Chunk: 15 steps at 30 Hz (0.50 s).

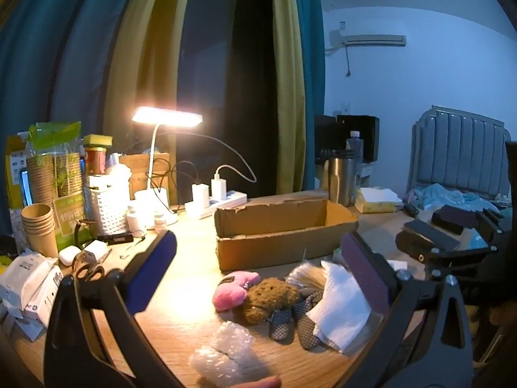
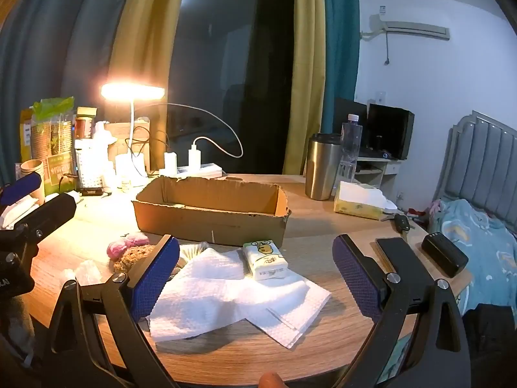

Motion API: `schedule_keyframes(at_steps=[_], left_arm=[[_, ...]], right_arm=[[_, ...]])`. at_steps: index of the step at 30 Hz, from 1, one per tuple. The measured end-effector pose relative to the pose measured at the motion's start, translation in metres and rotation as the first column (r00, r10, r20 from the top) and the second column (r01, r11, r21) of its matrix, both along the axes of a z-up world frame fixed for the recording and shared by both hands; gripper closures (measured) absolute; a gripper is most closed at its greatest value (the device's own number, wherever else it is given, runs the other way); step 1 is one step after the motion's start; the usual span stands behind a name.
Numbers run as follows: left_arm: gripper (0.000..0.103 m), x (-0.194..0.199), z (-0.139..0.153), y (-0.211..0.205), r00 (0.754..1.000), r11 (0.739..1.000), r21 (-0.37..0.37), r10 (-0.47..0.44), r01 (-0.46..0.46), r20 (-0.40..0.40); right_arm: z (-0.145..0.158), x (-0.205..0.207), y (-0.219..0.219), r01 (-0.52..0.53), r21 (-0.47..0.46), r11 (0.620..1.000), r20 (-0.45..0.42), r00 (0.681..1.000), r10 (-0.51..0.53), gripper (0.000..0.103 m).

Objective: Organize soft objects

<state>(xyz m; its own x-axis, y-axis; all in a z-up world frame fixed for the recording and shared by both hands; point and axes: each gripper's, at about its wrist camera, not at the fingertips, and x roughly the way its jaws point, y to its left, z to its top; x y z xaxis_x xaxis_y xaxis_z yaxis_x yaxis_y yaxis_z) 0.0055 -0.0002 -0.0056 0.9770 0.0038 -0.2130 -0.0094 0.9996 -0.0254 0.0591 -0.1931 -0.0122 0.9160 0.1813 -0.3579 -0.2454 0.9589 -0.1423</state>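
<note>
An open cardboard box (image 1: 284, 226) (image 2: 210, 213) stands empty mid-table. In front of it lie a pink plush (image 1: 234, 291) (image 2: 126, 245), a brown plush (image 1: 268, 297) (image 2: 135, 255), grey mesh slippers (image 1: 297, 317), white paper towels (image 1: 339, 307) (image 2: 226, 294), a tissue pack (image 2: 265, 258) and bubble wrap (image 1: 226, 352) (image 2: 80, 271). My left gripper (image 1: 258, 265) is open above the plush pile. My right gripper (image 2: 255, 271) is open above the paper towels and the tissue pack; it also shows at the right in the left wrist view (image 1: 446, 232).
A lit desk lamp (image 1: 168, 119), power strip with chargers (image 1: 216, 200), paper cups (image 1: 38, 226), white basket (image 1: 106, 207) and scissors (image 1: 90, 265) crowd the left. A steel tumbler (image 2: 321, 168), tissue box (image 2: 362, 200), phone (image 2: 394, 249) and black box (image 2: 444, 253) sit right. A bed (image 2: 478, 236) adjoins.
</note>
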Motion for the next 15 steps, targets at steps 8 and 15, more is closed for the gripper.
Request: schedule_keyframes(at_steps=[8, 15], left_arm=[[0.0, -0.0012, 0.0021, 0.0013, 1.0, 1.0, -0.005, 0.001, -0.001, 0.001], [0.0, -0.0037, 0.0015, 0.001, 1.0, 1.0, -0.003, 0.005, -0.005, 0.003]], right_arm=[[0.0012, -0.001, -0.0069, 0.001, 0.0, 1.0, -0.007, 1.0, -0.001, 0.006], [-0.0004, -0.001, -0.0066, 0.001, -0.002, 1.0, -0.011, 1.0, -0.001, 0.006]])
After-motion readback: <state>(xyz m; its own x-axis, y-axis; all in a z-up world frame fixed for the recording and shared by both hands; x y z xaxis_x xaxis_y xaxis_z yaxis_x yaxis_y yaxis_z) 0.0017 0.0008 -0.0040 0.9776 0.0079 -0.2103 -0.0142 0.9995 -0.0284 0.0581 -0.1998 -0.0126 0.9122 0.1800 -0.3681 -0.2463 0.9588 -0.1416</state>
